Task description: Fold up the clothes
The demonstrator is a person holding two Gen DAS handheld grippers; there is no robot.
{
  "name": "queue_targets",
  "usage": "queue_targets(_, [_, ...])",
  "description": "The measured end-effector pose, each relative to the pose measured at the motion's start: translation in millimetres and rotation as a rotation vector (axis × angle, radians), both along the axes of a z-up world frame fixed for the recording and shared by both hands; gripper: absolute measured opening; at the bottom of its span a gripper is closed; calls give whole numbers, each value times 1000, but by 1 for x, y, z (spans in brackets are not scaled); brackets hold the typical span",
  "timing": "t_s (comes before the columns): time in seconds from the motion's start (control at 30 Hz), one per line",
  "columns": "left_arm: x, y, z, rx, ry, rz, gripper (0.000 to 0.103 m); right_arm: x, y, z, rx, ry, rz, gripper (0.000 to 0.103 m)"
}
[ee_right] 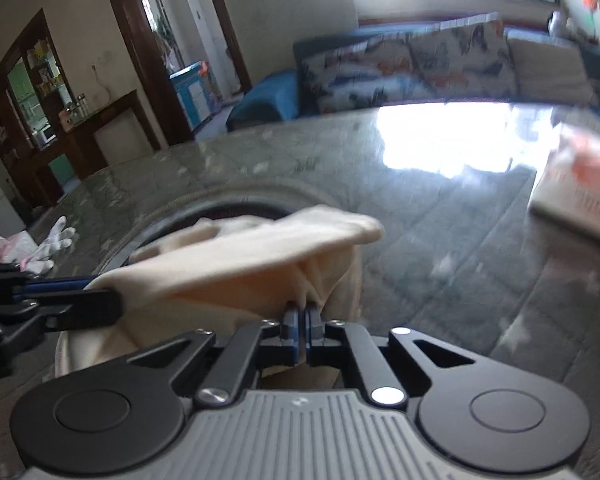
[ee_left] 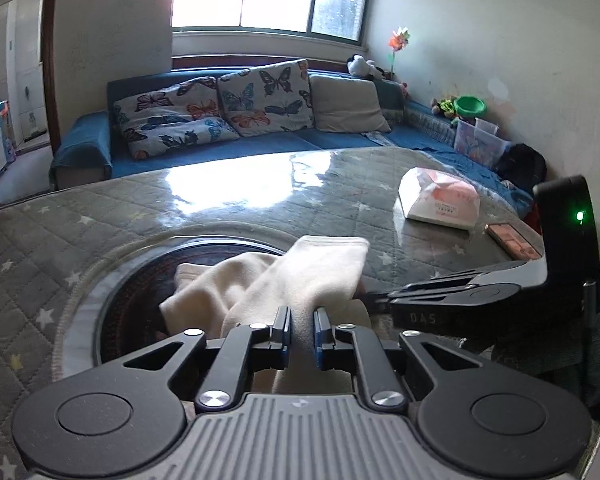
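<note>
- White glove [ee_right: 50, 246] lies at the table's far left edge, well apart from the grippers.
- Left gripper [ee_left: 301, 322] holds a fold of the cream garment [ee_left: 300, 276]; fingers narrowly parted, cloth pinched between them.
- Cream garment is lifted over the dark round inset [ee_left: 140, 280] at the middle of the quilted star-print table [ee_left: 100, 216].
- Right gripper [ee_right: 302, 322] is nearly closed, clamping a bunched edge of the same garment.
- Tissue pack [ee_left: 440, 198] sits on the table at right, a phone [ee_left: 512, 240] just beside it.
</note>
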State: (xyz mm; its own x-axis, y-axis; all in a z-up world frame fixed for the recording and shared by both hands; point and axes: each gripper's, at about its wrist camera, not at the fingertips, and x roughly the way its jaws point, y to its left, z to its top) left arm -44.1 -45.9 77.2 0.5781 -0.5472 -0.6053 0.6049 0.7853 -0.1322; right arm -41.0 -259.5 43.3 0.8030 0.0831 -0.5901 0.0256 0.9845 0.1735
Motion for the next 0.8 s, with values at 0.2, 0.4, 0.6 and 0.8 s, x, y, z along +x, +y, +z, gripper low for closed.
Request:
queue_targets(0.2, [2, 30, 26, -95, -17, 48, 3, 7, 10, 20, -68, -61, -4, 2])
queue_targets(0.4, [1, 46, 52, -116, -76, 77, 3, 13, 12, 74, -173, -170, -53, 0])
queue_targets(0.6, [-9, 4, 29, -42, -31, -28, 11, 0, 3, 89, -184, -153, -71, 3])
queue_targets(0.8, [-11, -51, -6, 102, -40, -112, 52, -19, -8, 54, -163, -18, -52, 9])
